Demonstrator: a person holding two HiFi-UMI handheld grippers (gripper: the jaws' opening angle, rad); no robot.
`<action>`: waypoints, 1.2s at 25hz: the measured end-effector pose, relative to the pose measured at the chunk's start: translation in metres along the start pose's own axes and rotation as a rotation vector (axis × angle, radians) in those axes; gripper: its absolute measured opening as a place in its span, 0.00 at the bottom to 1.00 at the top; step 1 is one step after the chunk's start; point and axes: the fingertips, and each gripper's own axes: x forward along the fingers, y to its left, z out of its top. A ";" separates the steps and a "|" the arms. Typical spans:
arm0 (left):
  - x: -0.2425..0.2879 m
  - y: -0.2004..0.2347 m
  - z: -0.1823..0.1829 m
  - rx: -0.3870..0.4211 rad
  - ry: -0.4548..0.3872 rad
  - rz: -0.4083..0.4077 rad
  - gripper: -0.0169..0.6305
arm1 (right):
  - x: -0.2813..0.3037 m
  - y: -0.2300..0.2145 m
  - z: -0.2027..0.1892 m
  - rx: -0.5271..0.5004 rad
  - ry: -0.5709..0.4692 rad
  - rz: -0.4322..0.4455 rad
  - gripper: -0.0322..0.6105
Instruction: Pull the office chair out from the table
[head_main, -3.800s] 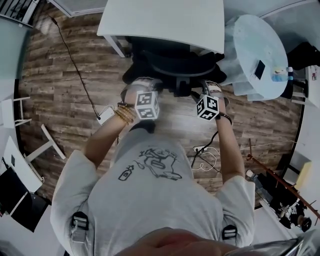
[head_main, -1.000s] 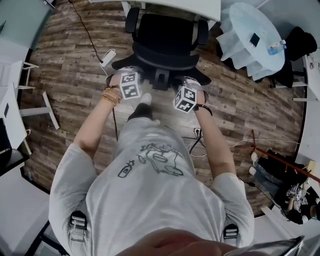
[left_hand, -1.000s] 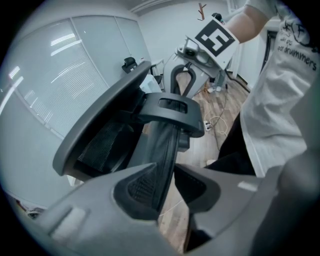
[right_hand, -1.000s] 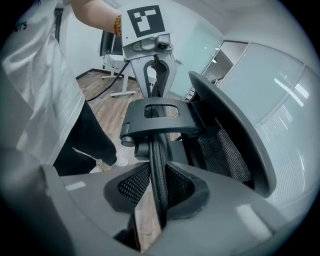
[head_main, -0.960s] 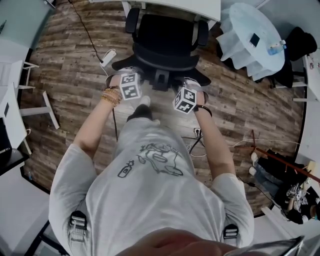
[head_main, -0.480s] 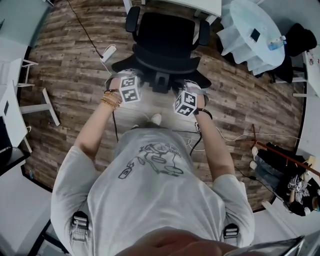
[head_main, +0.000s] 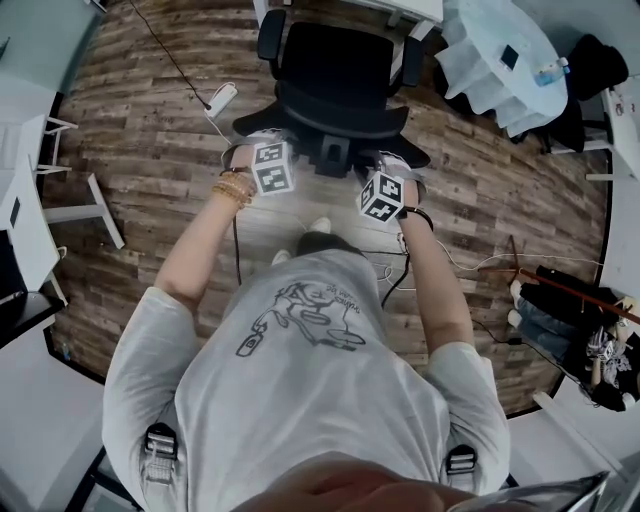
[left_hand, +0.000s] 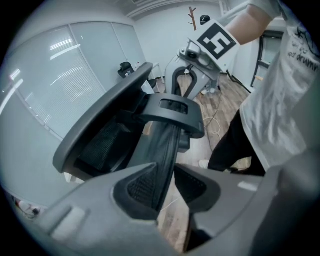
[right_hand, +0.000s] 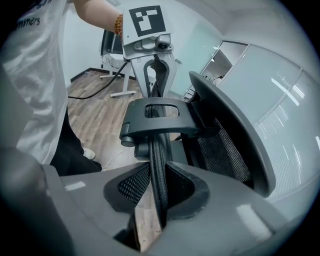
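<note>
The black office chair (head_main: 335, 80) stands on the wood floor, its seat out from under the white table (head_main: 405, 8) at the top edge of the head view. My left gripper (head_main: 262, 148) is shut on the left end of the backrest's top rim, and my right gripper (head_main: 393, 168) on the right end. In the left gripper view the mesh-edged rim (left_hand: 165, 145) runs between the pads of the left gripper (left_hand: 167, 187), with the right gripper (left_hand: 192, 65) beyond. In the right gripper view the rim (right_hand: 157, 150) sits pinched in the right gripper (right_hand: 159, 187).
A round white table (head_main: 500, 55) stands just right of the chair. A white power strip (head_main: 222, 97) and its cable lie on the floor to the left, and more cables (head_main: 400, 270) lie by the person's feet. White desk frames (head_main: 90, 205) stand at far left.
The chair has rolled away from the table, from tucked under it to fully out. Both grippers kept their hold on the backrest and came back with the person.
</note>
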 end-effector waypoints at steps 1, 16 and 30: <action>-0.002 -0.005 -0.002 0.001 0.001 -0.006 0.19 | -0.002 0.005 0.002 0.002 0.002 0.000 0.21; -0.041 -0.096 -0.033 0.020 -0.015 -0.030 0.19 | -0.035 0.104 0.035 0.024 0.014 -0.023 0.21; -0.073 -0.174 -0.053 0.044 -0.039 -0.045 0.19 | -0.066 0.185 0.058 0.058 0.026 0.004 0.21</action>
